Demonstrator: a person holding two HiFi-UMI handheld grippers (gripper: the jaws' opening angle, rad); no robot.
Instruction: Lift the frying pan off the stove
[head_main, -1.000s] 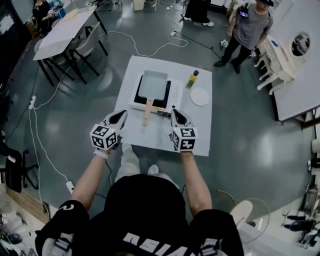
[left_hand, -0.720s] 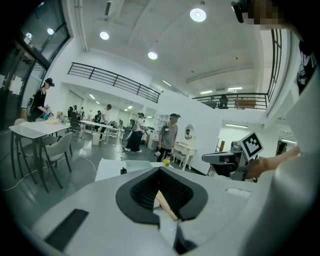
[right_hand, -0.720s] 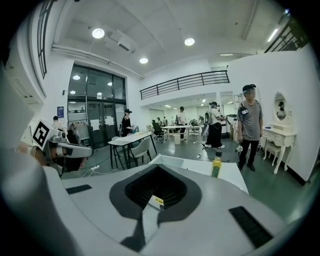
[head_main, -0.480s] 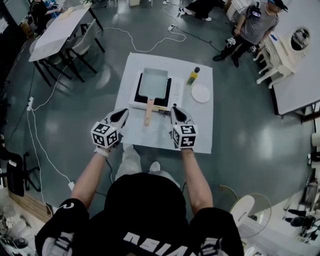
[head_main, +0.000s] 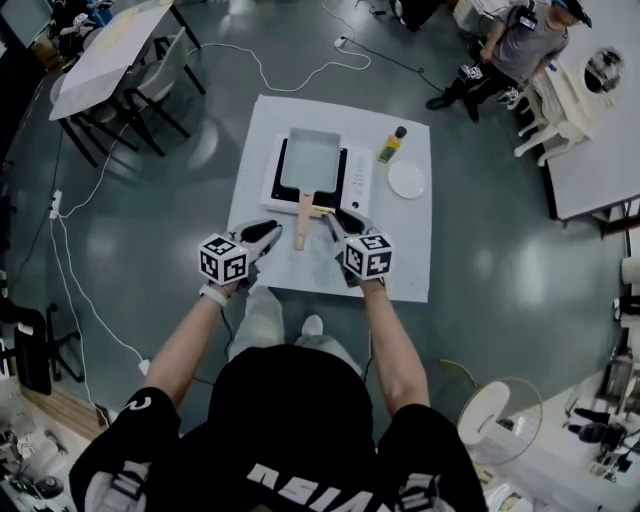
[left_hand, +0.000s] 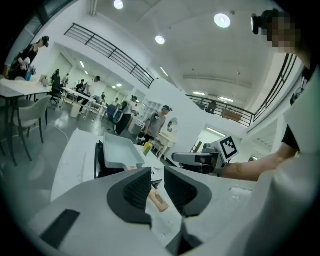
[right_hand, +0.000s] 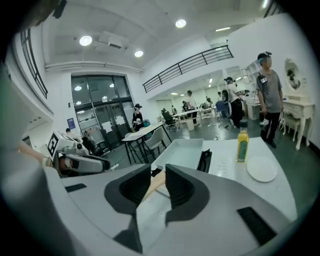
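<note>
- Frying pan (head_main: 308, 160): it sits flat on the stove (head_main: 354, 180) at the far middle of the white table (head_main: 400, 270), exactly as a second ago. It is not lifted. Its wooden handle (head_main: 301, 222) points toward the near edge.
- Left claw (head_main: 270, 232): it has come in from the near left and lower, and now lies just left of the handle's near end. Its jaws have just been opening to a narrow gap. Nothing is between them; the handle shows only beyond the tips.
- Right claw (head_main: 333, 219): it has likewise drawn in and down, and lies just right of the handle. Its jaws have just parted and stand narrow and empty.
- Bottle (head_main: 390, 146) and plate (head_main: 406, 179), far right: undisturbed.
- Assessment: the approach is nearly complete, with no grip yet. Both gaps look tight for the handle, so further opening is probably needed before either claw takes hold.
</note>
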